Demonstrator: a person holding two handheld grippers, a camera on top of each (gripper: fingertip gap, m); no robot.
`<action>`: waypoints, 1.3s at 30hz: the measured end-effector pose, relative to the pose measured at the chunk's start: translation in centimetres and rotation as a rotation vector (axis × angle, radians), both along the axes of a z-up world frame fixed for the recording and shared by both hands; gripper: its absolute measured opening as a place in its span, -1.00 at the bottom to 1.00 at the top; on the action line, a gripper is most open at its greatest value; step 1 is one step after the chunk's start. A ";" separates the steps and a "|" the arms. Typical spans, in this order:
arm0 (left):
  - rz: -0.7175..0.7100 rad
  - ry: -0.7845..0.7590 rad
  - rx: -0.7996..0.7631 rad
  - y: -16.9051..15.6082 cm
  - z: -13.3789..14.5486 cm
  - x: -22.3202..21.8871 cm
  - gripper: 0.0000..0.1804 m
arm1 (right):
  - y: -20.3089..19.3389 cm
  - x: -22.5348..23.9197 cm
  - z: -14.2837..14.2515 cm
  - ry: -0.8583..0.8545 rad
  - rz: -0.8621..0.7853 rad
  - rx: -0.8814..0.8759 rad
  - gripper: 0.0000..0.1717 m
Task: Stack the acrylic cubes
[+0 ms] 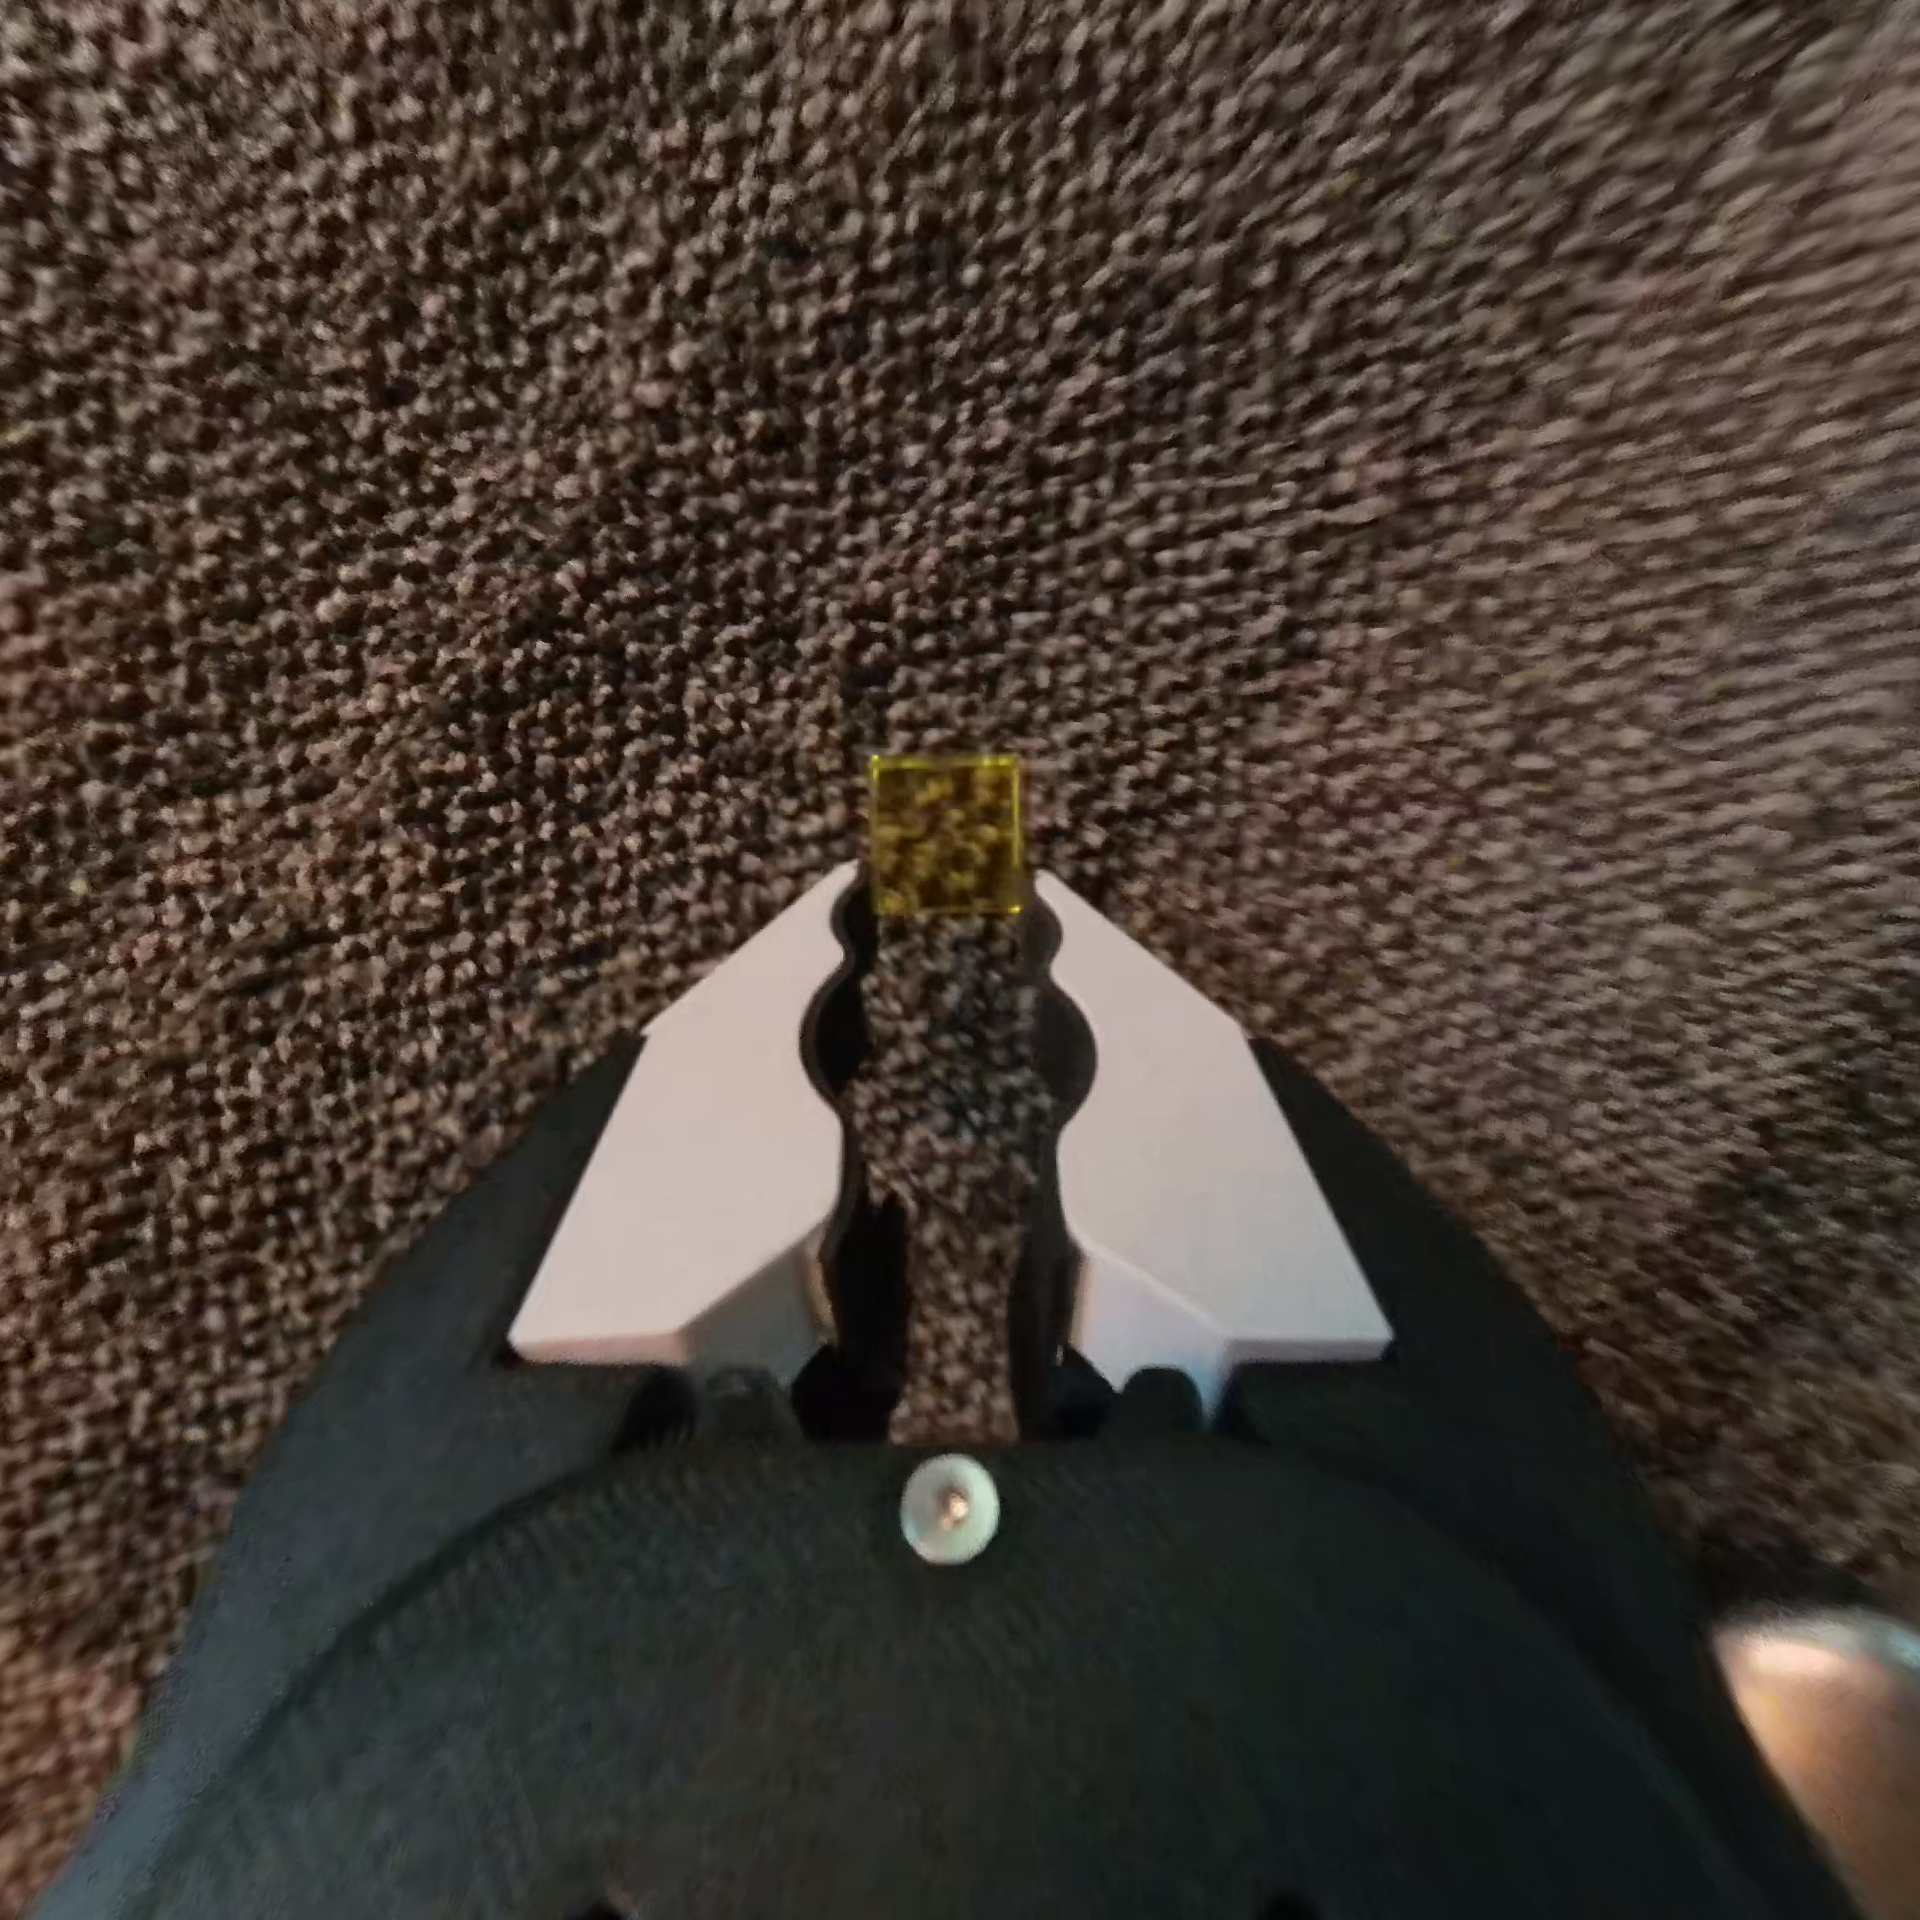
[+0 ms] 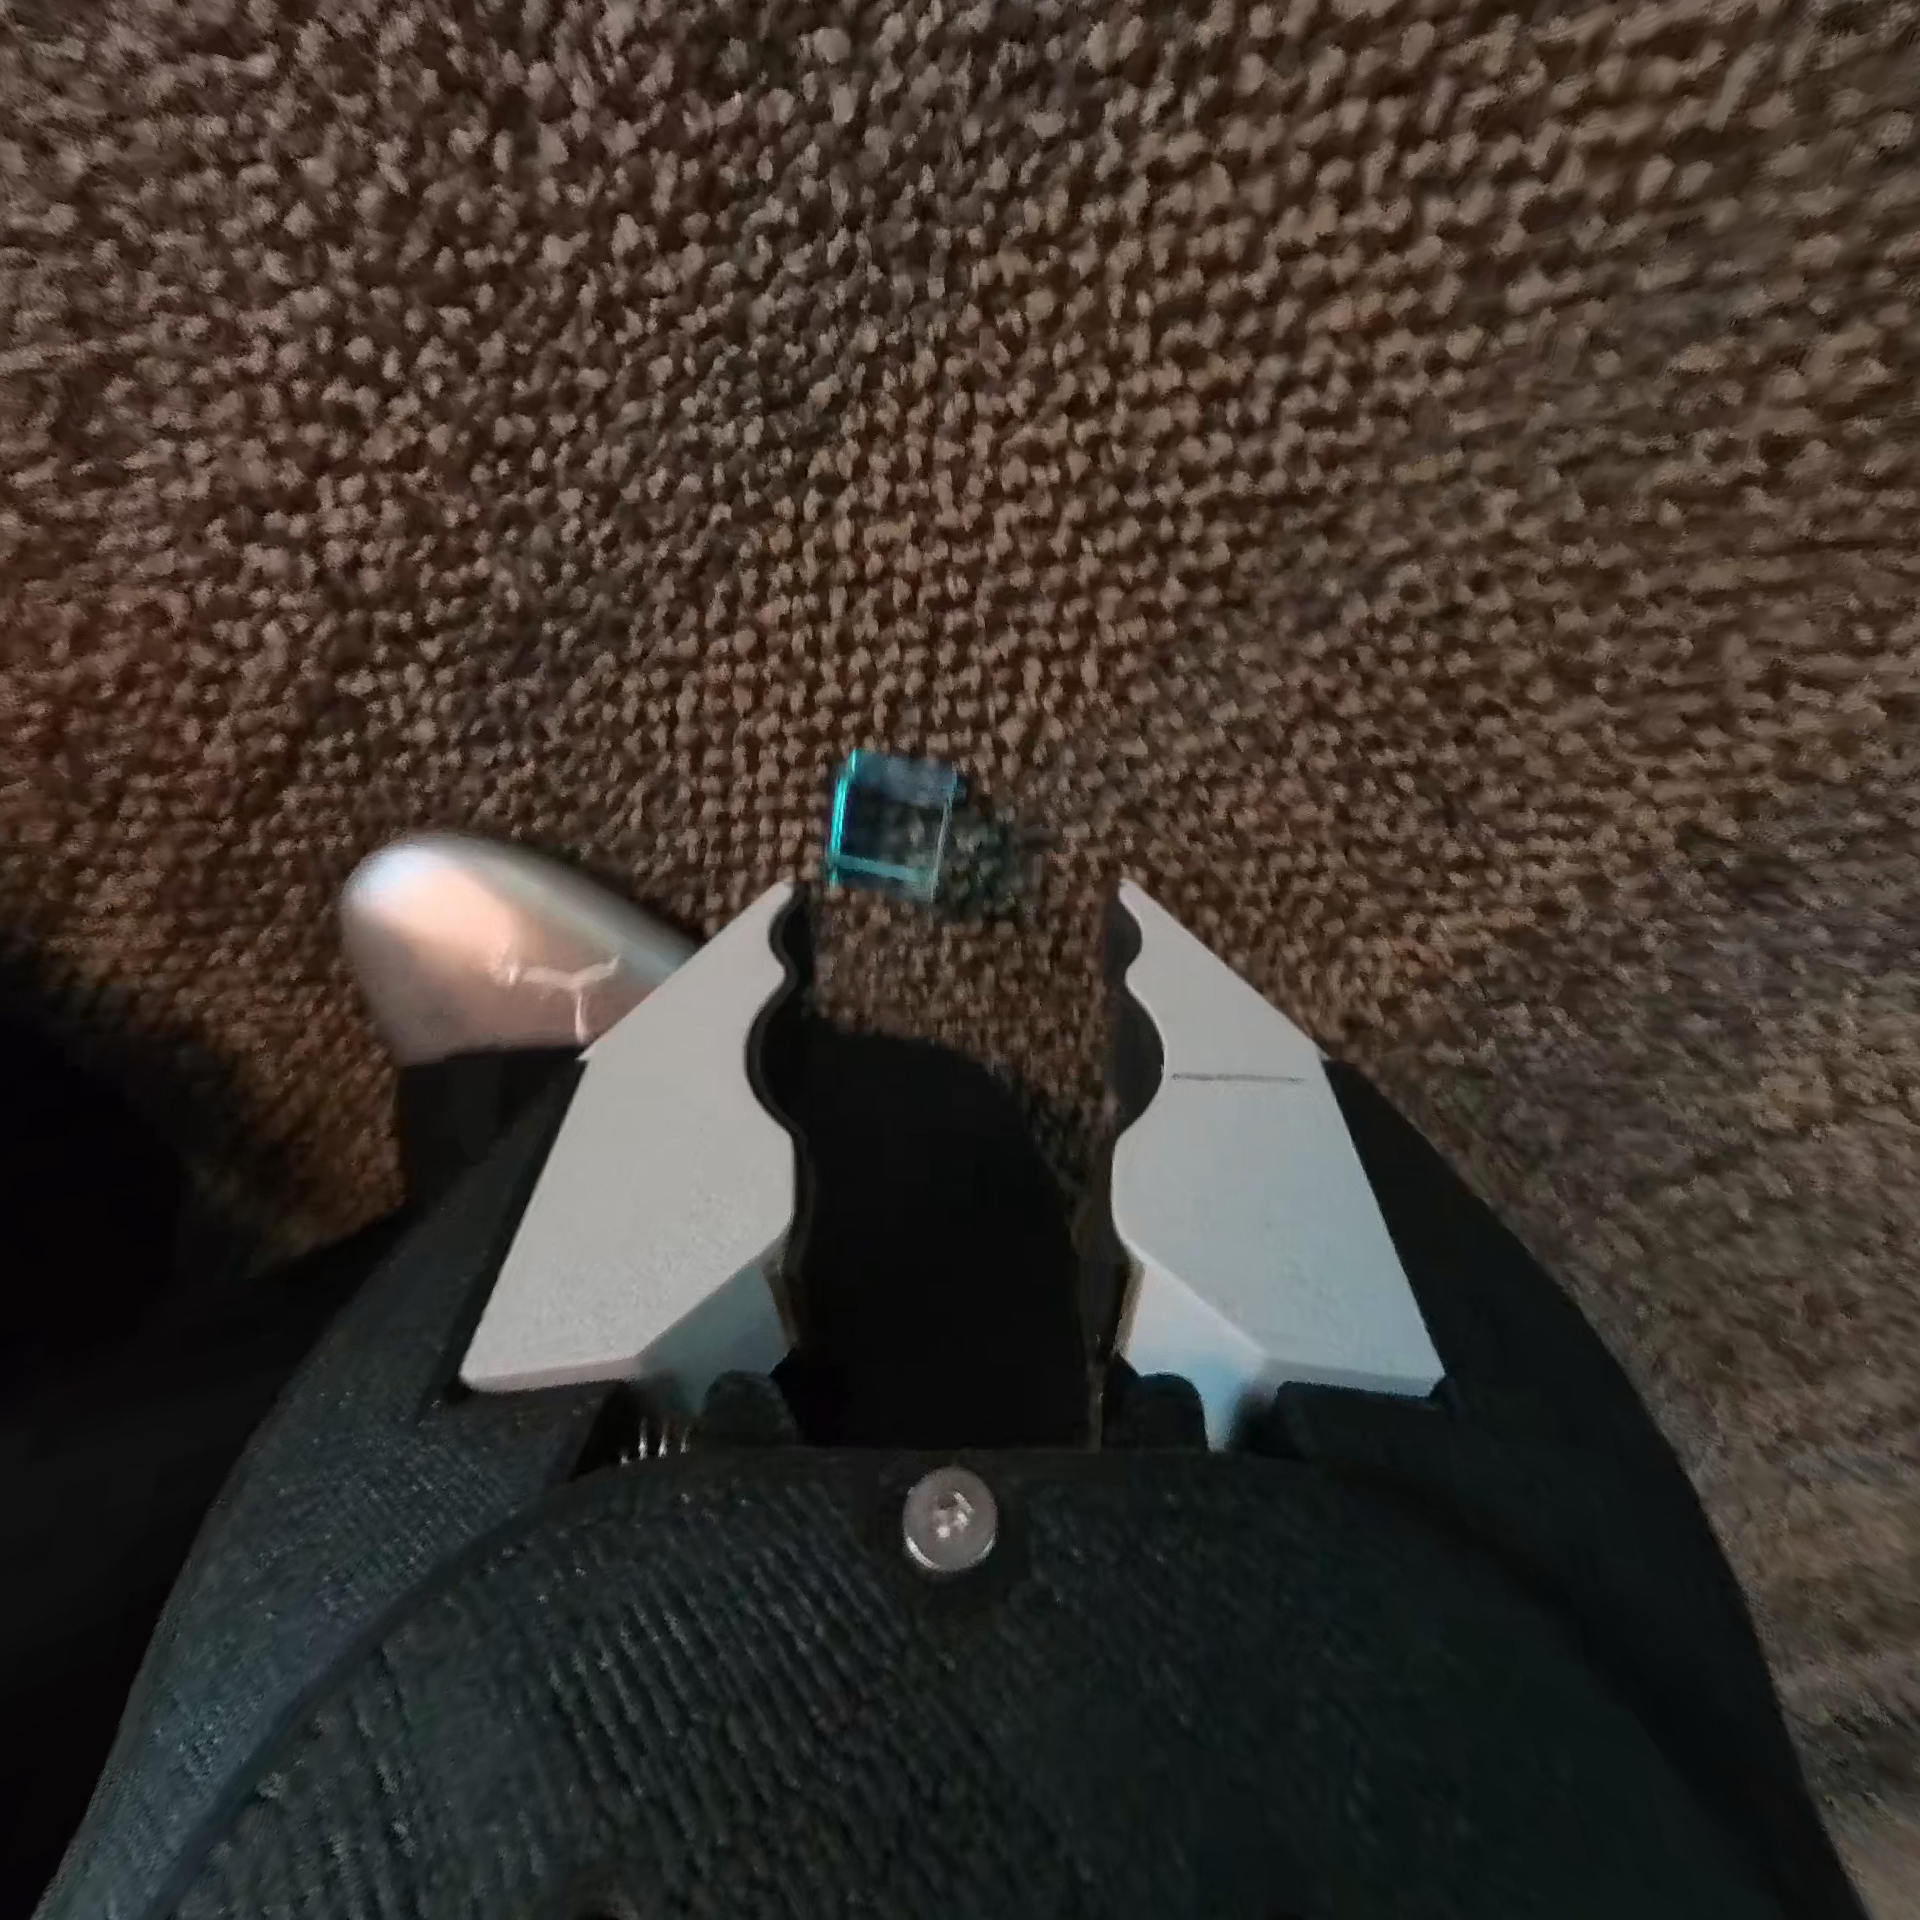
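Left gripper (image 1: 948, 894) is pinching a see-through yellow cube (image 1: 943, 836) at its fingertips over the brown carpet (image 1: 520, 416). Right gripper (image 2: 956, 899) is sitting spread apart, with a clear blue cube (image 2: 888, 836) just past its tips. Both cubes are looking hard, light and probably slick, so flat opposite faces seem the best hold

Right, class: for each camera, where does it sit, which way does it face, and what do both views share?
Left wrist view: on the left gripper, facing down at carpet; yellow cube between its fingertips.
Right wrist view: on the right gripper, facing down; blue cube ahead, person's shoe left.
Shared: the carpet.
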State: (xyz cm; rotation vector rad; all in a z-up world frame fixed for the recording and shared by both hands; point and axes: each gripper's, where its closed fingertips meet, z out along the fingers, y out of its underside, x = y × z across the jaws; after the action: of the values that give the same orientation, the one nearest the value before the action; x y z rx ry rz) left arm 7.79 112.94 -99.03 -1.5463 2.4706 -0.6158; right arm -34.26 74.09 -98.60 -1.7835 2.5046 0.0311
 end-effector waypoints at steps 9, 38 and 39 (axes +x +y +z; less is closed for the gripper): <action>-0.103 -0.047 -0.117 -4.7 10.6 -10.5 -0.71 | 2.2 0.6 -2.4 0.108 -0.070 0.092 -0.72; -1.081 -0.503 -0.724 -28.6 85.1 -19.9 -0.71 | 1.2 7.9 80.7 -0.796 0.133 -0.400 -0.72; -1.123 -0.507 -0.761 -29.6 86.6 -21.0 -0.71 | -0.1 6.1 82.9 -0.824 0.053 -0.470 -0.72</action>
State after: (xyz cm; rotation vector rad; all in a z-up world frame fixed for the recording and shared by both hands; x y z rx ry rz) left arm -13.19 83.31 -12.46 0.1811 2.5500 -1.9389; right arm -28.13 73.97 -15.72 -1.5145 1.9292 -1.1179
